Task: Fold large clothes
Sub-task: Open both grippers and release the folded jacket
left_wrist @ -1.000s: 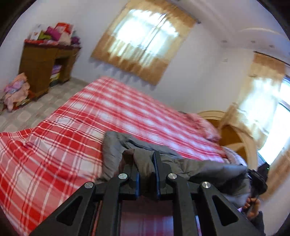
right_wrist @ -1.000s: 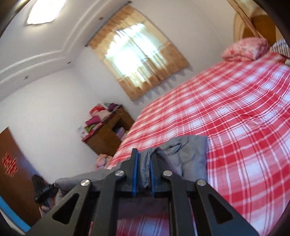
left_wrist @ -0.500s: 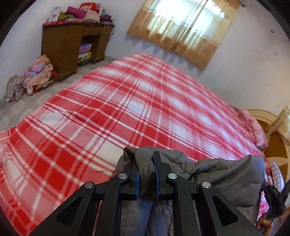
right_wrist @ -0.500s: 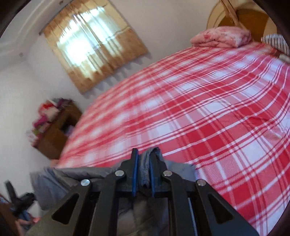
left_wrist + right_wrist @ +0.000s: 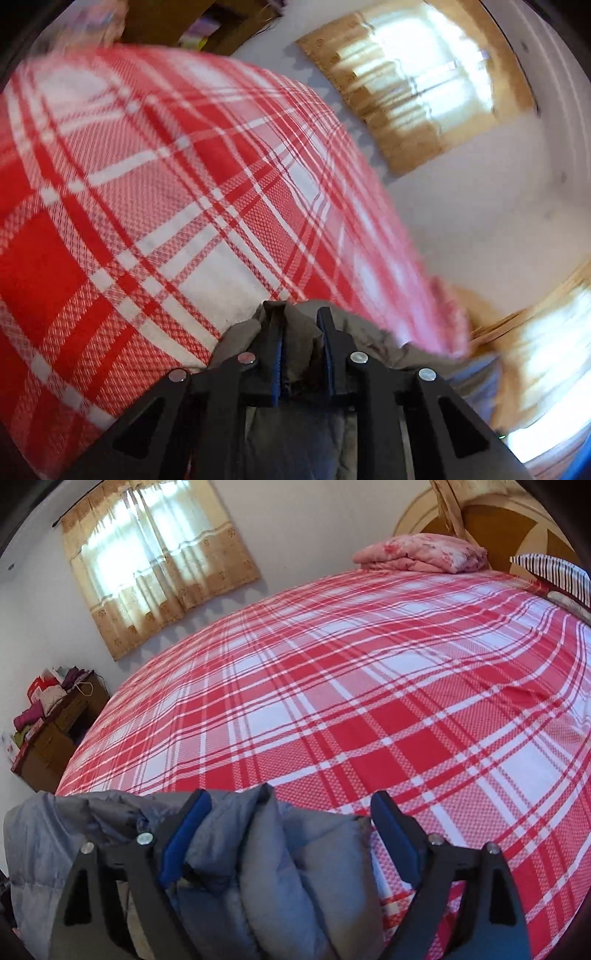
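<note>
Between right tool (image 5: 291,823) fingers, jacket (image 5: 280,867)

left wrist: close over bed (image 5: 155,206) | right wrist: higher | shared: bed

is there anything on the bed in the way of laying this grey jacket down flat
Nothing visible is. The red and white plaid bedspread lies bare ahead of the grey padded jacket. The folded pink floral quilt and striped pillow sit far off at the headboard. The right gripper is open; the left gripper pinches the jacket.

Right gripper (image 5: 291,808) fingers (image 5: 393,834) spread around grey jacket (image 5: 266,867)
</note>
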Available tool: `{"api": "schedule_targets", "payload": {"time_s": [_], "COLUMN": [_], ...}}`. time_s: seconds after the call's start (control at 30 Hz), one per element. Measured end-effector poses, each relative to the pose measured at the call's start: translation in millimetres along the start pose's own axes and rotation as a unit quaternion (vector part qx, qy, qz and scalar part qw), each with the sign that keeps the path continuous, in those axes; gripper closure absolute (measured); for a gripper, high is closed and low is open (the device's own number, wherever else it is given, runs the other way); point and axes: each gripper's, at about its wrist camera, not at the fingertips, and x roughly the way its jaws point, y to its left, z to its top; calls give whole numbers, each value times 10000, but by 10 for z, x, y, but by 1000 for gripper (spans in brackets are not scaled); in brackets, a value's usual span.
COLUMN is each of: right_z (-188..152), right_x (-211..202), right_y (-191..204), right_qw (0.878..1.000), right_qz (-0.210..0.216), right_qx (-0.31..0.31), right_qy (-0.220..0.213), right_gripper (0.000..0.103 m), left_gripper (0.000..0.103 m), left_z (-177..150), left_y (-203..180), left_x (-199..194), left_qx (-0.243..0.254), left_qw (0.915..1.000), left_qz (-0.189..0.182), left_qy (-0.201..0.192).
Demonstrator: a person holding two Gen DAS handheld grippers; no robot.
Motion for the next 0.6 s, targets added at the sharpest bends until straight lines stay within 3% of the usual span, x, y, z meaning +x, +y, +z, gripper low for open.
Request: {"api": "schedule_targets", "payload": {"time_s": [0.03,0.1,0.17,0.23,0.3,0.4,0.43,0.47,0.53,0.6], "right_z": [-2,-4,-9,17,80,195,219,241,260,233], "right_x": [-2,-16,-59,-132,-308,-857,-1021,-1179,-1279,-1266], "right_y": [0,-19,-37,-42,-27,87,179,339,640,945], "right_qw": [10000,10000,9998,9999,9996,9944,9909,9875,9850,9815], "right_qz": [-15,-57,-155,-99,-97,-286,-391,-299,378,749], "right_qx": [0,59,125,119,55,-279,-520,-896,-1359,-1610], "right_qy": [-2,-18,-74,-69,-242,-983,-1177,-1259,-990,-720], "right_gripper": [13,13,13,13,13,17,28,47,73,74], "left_gripper": [84,83,81,71,65,65,65,65,65,65], "left_z": [56,138,205,236,233,127,77,-31,-358,-645], "left_y": [16,-56,-245,-417,-641,-989,-1084,-1232,-1612,-1829], "left_x": [-43,-210,-576,-809,-973,-1024,-1006,-968,-782,-633], "left_qx": [-211,-236,146,490,951,1655,1862,2166,2862,3328], "left_qw": [9997,9997,9972,9923,9872,9768,9726,9659,9503,9363], "left_qz": [-117,8,387,726,954,1195,1268,1342,1219,1112], "left_qy": [95,-12,-622,-873,-855,-646,-574,-452,-120,109]}}
